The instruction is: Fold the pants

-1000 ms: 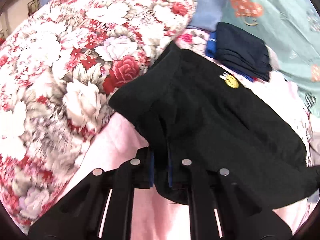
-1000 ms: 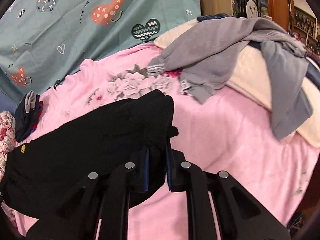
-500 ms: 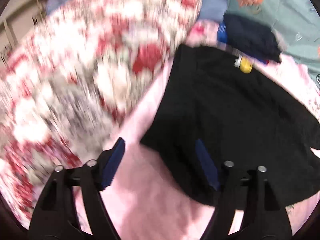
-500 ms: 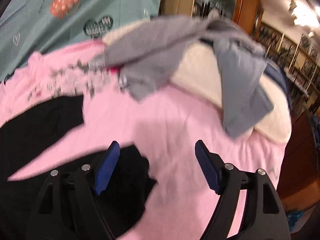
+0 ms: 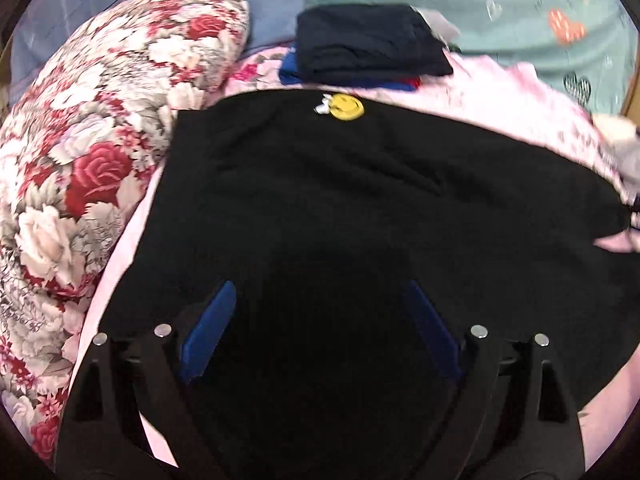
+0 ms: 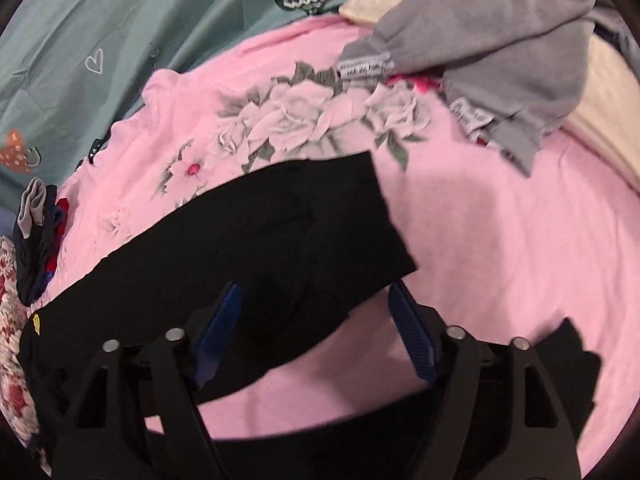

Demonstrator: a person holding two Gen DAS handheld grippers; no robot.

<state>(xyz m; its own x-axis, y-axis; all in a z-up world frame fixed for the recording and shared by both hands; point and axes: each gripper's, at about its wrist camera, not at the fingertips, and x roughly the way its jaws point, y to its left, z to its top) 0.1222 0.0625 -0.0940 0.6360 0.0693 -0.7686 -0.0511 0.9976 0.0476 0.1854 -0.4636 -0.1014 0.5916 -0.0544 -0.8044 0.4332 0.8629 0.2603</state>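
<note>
Black pants (image 5: 360,200) with a yellow smiley patch (image 5: 344,106) lie spread flat on the pink floral sheet (image 6: 500,240). In the right wrist view one leg (image 6: 288,232) ends near the middle of the sheet and the other leg (image 6: 576,352) shows at the lower right. My left gripper (image 5: 320,300) is open and empty, hovering over the waist part of the pants. My right gripper (image 6: 316,304) is open and empty, just above the near edge of the upper leg.
A red and white floral pillow (image 5: 80,152) lies left of the pants. A stack of folded dark clothes (image 5: 368,48) sits behind the waistband. Grey garments (image 6: 500,52) lie on a cream cushion (image 6: 600,112) at the far right. A teal patterned cloth (image 6: 100,40) is behind.
Both grippers were shut on the pants and held them up. They have opened and let go, and the pants now lie flat on the sheet. Both grippers have moved over the pants.
</note>
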